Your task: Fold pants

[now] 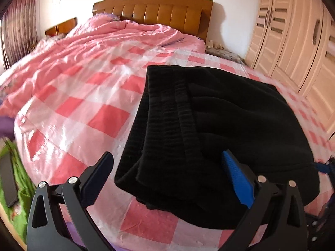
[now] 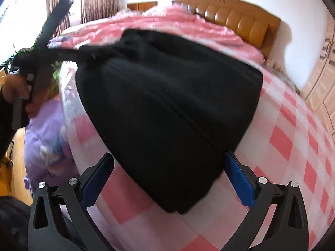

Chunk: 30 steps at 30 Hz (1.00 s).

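The black pants (image 1: 209, 129) lie folded into a thick stack on the pink-and-white checked bedcover (image 1: 88, 108); their ribbed waistband runs down the middle of the left wrist view. My left gripper (image 1: 167, 159) is open, its fingers standing on either side of the stack's near left corner. In the right wrist view the same pants (image 2: 167, 108) fill the middle, blurred. My right gripper (image 2: 168, 159) is open too, its jaws straddling the stack's near end. At the upper left of that view a hand (image 2: 14, 92) holds the other gripper's handle.
A rumpled pink quilt (image 1: 100, 41) covers the far half of the bed below a wooden headboard (image 1: 155, 10). A pale wardrobe (image 1: 293, 37) stands on the right. Green cloth (image 1: 16, 167) and a purple sheet (image 2: 46, 138) lie off the bed's left edge.
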### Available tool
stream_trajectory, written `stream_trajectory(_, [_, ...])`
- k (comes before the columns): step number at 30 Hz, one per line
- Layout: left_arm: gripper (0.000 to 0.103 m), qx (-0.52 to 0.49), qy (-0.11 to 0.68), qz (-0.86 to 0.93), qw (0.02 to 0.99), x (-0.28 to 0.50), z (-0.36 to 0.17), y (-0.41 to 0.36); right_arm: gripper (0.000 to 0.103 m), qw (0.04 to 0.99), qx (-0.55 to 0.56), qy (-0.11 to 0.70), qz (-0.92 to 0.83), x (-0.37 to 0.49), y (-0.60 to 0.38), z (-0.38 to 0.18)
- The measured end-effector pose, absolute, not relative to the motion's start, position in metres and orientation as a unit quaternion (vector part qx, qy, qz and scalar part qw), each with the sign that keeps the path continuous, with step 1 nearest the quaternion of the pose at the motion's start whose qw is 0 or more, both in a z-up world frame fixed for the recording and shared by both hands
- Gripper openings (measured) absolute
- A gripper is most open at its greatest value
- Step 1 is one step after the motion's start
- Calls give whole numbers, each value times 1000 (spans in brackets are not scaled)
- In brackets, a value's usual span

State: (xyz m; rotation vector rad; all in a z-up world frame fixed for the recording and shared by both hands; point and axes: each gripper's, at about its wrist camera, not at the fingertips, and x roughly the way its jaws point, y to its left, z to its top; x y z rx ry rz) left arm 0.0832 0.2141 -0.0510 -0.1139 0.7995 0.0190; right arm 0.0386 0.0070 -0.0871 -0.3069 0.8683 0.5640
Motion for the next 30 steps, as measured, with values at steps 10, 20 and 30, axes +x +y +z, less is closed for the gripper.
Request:
stream_trajectory(10, [101,5,325,-17,946,65,7,163,99,872,-73,339,345,25,20,-28])
stream_trajectory(20, [102,-19,405,2,914,114,-59,189,99,855,-72,372,355,47,25,-62])
stream_trajectory(30, [102,-7,393,4,919,109,-60,189,99,852,-67,369,365,43,16,-65])
